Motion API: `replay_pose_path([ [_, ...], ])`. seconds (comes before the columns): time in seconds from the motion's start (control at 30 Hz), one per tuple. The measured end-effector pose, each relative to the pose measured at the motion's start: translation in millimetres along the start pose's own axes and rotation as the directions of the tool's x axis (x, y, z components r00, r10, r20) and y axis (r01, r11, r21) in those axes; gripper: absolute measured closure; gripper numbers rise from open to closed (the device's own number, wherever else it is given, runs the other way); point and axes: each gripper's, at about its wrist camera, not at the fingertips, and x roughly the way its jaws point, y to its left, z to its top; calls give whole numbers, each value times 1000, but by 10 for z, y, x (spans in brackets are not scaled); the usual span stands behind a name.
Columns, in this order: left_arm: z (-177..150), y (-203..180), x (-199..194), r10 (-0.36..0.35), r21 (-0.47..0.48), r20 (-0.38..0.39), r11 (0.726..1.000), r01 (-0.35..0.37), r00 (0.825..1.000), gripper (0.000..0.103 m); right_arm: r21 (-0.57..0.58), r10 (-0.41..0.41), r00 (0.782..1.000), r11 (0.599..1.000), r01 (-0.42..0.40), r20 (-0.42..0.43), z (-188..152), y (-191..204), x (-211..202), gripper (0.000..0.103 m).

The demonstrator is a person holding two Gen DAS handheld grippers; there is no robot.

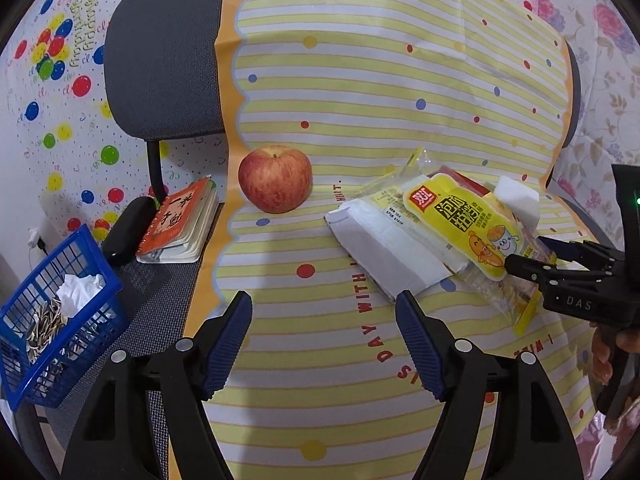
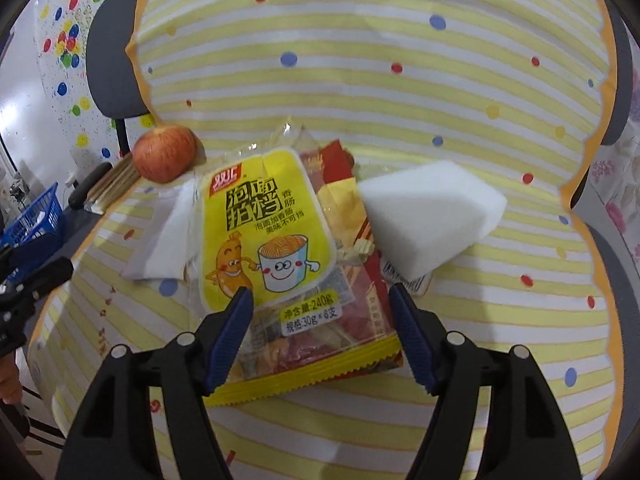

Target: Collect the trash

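Observation:
A yellow sausage snack wrapper (image 2: 268, 232) lies on the striped cloth, on top of a red wrapper (image 2: 340, 160) and beside a folded white paper (image 2: 168, 240). My right gripper (image 2: 320, 292) is open, its jaws either side of the wrapper's near end, just above it. It also shows in the left wrist view (image 1: 532, 254) at the wrapper (image 1: 464, 220). My left gripper (image 1: 324, 300) is open and empty over bare cloth, short of the white paper (image 1: 384, 248). A blue basket (image 1: 56, 320) at the left holds crumpled tissue and seed shells.
A red apple (image 1: 276, 178) sits on the cloth (image 1: 360, 100) behind the trash. A white foam block (image 2: 424, 212) lies right of the wrappers. An orange notebook (image 1: 180, 220) and a black case (image 1: 128, 228) lie on the grey chair seat by the basket.

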Motion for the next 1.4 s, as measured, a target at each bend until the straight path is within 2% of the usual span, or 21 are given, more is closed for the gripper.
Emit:
replay_pose_path([
  [0.07,-11,17,9,-1,-6,-6,1000,1,1000,29,2,-23,1000,1000,23,21,-34,23,-50,43],
  [0.13,-17,28,2,-1,-8,-6,1000,1,1000,29,-2,-59,997,998,59,43,-42,51,-144,62],
  [0.17,-21,28,-10,-1,-9,-4,1000,1,1000,29,-5,-67,997,998,67,49,-40,59,-181,65],
  [0.2,-26,24,-24,-2,-9,-2,1000,2,1000,29,-7,-71,996,997,71,56,-37,60,-213,76],
  [0.37,-51,6,-110,-6,-5,10,1000,6,1000,29,10,-80,991,997,80,105,-27,54,-444,95],
  [0.63,-12,-9,-278,-12,0,47,1000,12,999,29,2,-87,961,996,90,264,55,124,-1087,99],
  [0.7,-8,-17,-318,-13,4,56,1000,13,998,29,-16,-73,958,997,81,278,65,168,-1189,99],
  [0.87,-21,-43,-345,-21,11,57,1000,21,998,29,-105,-21,970,993,48,243,-34,392,-1183,99],
  [0.93,-33,-56,-350,-26,13,54,1000,25,998,29,-118,-31,971,991,61,238,-89,439,-1114,98],
  [1.1,-42,-91,-370,-30,25,56,999,29,998,29,-74,1,983,997,12,181,-119,383,-966,88],
  [1.27,-40,-135,-366,-32,33,54,999,30,998,29,-52,-13,989,998,21,149,-116,301,-785,88],
  [1.3,-41,-140,-359,-30,35,52,999,29,998,29,-46,0,989,999,7,146,-106,288,-775,97],
  [1.33,-39,-141,-342,-28,37,47,999,26,998,29,-39,12,988,999,-6,151,-96,279,-787,101],
  [1.4,-29,-135,-307,-26,37,39,999,25,999,29,-39,-10,982,999,17,186,-74,285,-871,102],
])
